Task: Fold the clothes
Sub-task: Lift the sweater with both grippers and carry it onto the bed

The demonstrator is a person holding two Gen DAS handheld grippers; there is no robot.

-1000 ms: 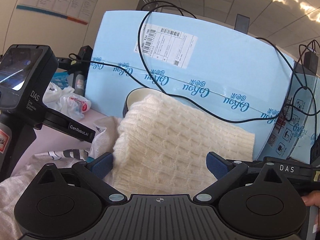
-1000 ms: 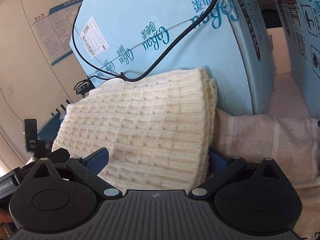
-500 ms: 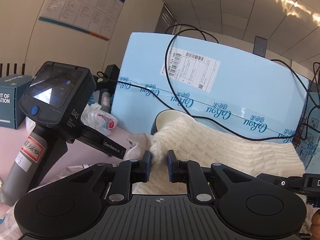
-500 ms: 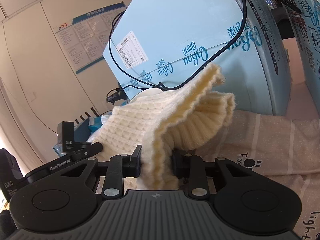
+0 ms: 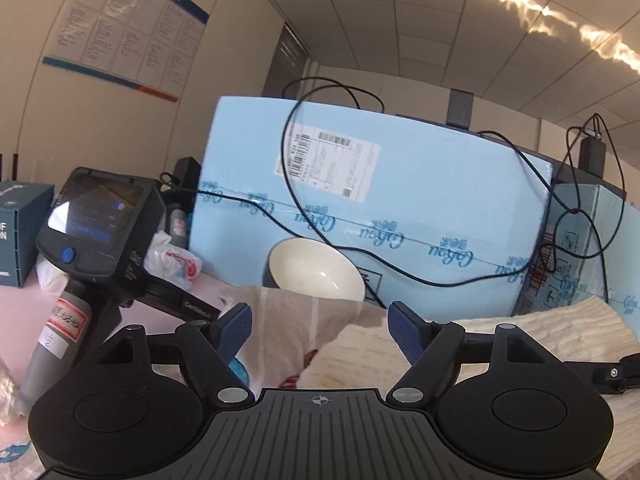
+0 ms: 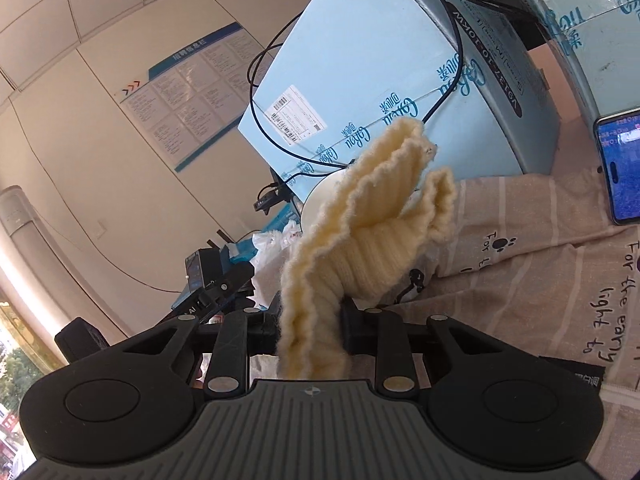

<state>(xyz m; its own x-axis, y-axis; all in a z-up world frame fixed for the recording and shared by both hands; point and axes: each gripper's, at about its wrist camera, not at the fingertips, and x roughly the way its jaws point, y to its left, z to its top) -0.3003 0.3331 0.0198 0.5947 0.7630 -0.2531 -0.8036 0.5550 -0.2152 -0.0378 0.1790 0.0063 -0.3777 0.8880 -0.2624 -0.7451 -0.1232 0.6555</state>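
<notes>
Evidently my left gripper [image 5: 319,330] stood released, its blue pads [image 5: 404,332] spread wide with nothing between them; beyond lay a striped beige cloth [image 5: 296,320], a white bowl [image 5: 316,272] and the cream knit sweater [image 5: 560,328] off to the right. Open room seemed scarce (a blue carton [image 5: 400,200] walled off the back). From the right wrist, my right gripper [image 6: 310,320] was clenched on the sweater's [image 6: 360,232] bunched ribbed edge, lifted clear of the printed beige garment [image 6: 540,264], presumably to carry the fold over.
</notes>
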